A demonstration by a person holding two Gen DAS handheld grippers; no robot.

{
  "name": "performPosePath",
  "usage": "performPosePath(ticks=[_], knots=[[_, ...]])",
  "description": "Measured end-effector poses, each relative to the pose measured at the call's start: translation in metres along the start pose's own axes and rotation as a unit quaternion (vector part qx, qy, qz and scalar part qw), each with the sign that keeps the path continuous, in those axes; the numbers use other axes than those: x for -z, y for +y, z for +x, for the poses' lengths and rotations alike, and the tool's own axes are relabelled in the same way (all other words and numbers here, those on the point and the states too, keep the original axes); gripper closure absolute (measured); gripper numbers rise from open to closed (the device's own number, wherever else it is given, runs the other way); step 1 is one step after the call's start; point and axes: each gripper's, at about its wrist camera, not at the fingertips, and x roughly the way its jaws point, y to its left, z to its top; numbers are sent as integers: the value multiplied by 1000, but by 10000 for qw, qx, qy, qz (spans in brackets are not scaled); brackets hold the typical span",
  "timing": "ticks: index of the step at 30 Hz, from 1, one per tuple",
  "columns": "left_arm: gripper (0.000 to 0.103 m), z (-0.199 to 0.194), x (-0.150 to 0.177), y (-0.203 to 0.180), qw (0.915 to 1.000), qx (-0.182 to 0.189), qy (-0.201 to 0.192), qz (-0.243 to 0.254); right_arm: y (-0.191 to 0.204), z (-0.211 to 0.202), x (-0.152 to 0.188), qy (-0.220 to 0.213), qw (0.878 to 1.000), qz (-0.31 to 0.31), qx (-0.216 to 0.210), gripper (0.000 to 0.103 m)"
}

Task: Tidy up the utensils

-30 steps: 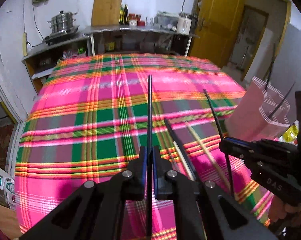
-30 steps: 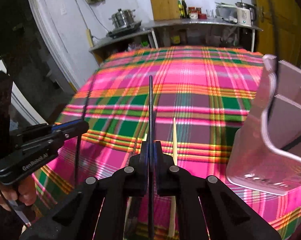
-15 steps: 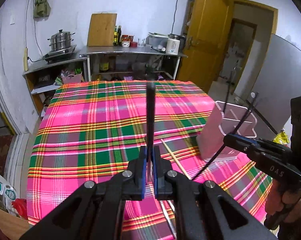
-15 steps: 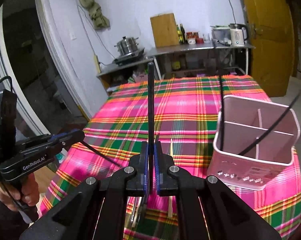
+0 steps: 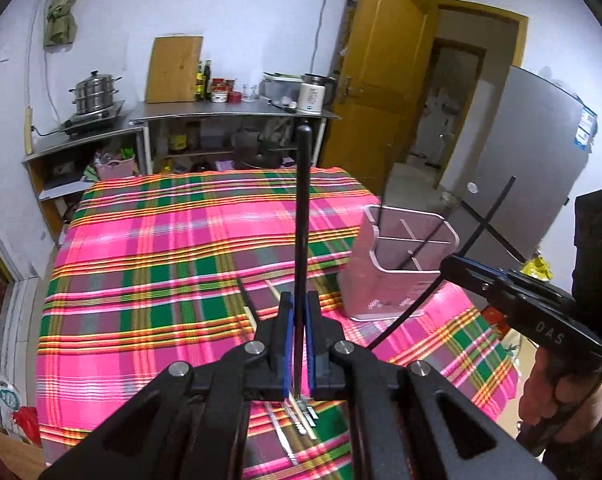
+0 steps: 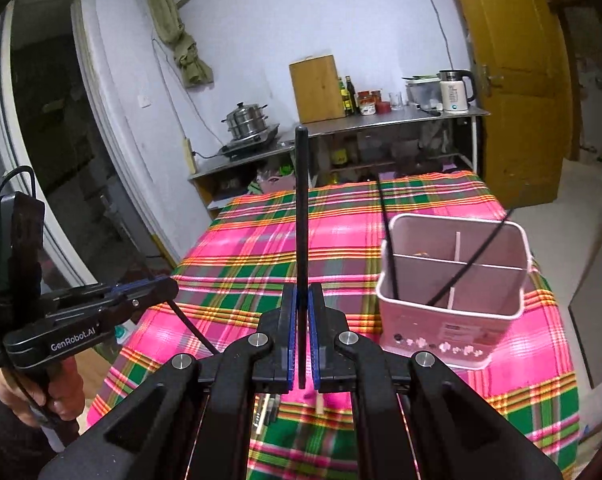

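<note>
The left tool (image 5: 297, 336) is pinching a long thin black chopstick (image 5: 302, 216) that points up and away. The right tool (image 6: 301, 336) is pinching another long thin black chopstick (image 6: 302, 216) the same way. Both are held in the air above the surface with the pink, green and yellow checked cloth (image 5: 173, 264).

The pink plastic holder with dividers inside (image 6: 453, 280) stands on the cloth, off to the right. Two black sticks already lean in it.

What could go wrong? Each stick is thin and smooth, so it may slip or swing in the pinch and fall back on the cloth. The slots are narrow, so a tip could hit the rim or a divider and miss. The holder looks light, and a push could tip it. The two tools are near each other and could bump. More sticks (image 5: 301, 420) lie on the cloth below.
</note>
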Motion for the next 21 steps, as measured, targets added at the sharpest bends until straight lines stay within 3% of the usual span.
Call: performPosePath(ticks=[12, 21], knots=[[97, 18, -8, -40, 9988, 475, 18, 73, -27, -28, 1, -188, 9992, 198, 283, 98], [97, 25, -41, -68, 9968, 759, -123, 228, -52, -45, -22, -494, 9971, 290, 502, 98]])
